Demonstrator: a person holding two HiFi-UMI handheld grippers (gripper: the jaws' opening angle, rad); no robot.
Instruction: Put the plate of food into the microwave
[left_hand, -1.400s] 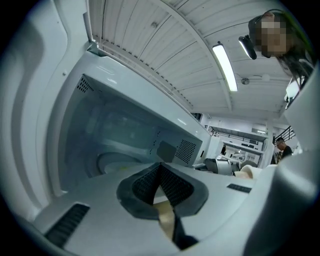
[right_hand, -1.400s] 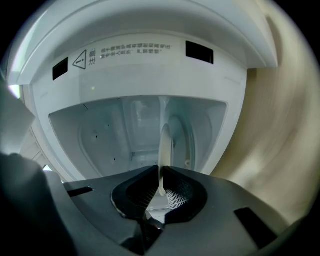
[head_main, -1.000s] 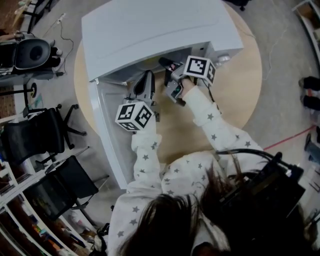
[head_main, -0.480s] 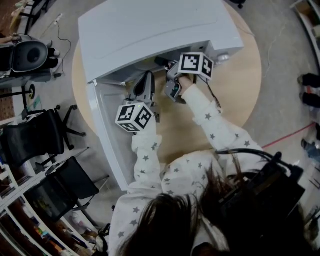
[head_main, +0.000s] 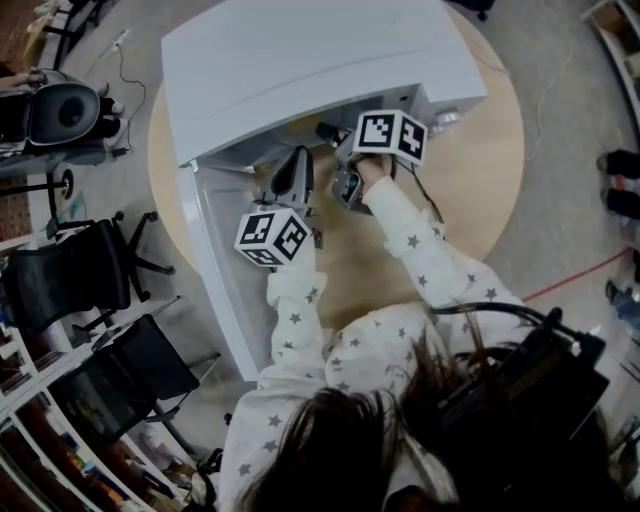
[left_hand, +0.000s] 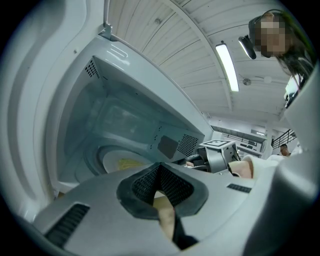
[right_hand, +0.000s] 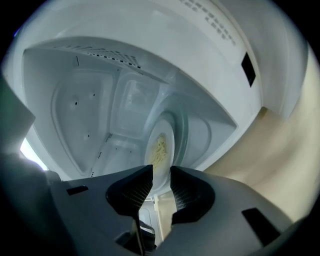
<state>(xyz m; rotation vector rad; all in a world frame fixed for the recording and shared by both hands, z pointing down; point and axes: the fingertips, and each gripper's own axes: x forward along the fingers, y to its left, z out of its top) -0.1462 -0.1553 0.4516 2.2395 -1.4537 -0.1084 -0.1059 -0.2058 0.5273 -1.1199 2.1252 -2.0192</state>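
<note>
Right gripper view: your right gripper's (right_hand: 161, 172) jaws, just opened, pinch nothing; round white food plate (right_hand: 160, 147) lies inside white box microwave (right_hand: 90, 100); left gripper (left_hand: 159, 167) closed.

- Microwave (head_main: 310, 60): stood on the round table (head_main: 480, 190), toward its far side.
- Door (head_main: 215, 280): swung open at the left of the cavity, extended toward the near side.
- Plate of food (right_hand: 160, 147): lodged inside the cavity, on the turntable (right_hand: 184, 131).
- Person (head_main: 380, 360): placed before the table, facing the opening.
- Two chairs (head_main: 75, 275): set on the floor left of the table, one nearer than the other.
- Shelving (head_main: 30, 440): ranged at the near left, beyond the chairs.
</note>
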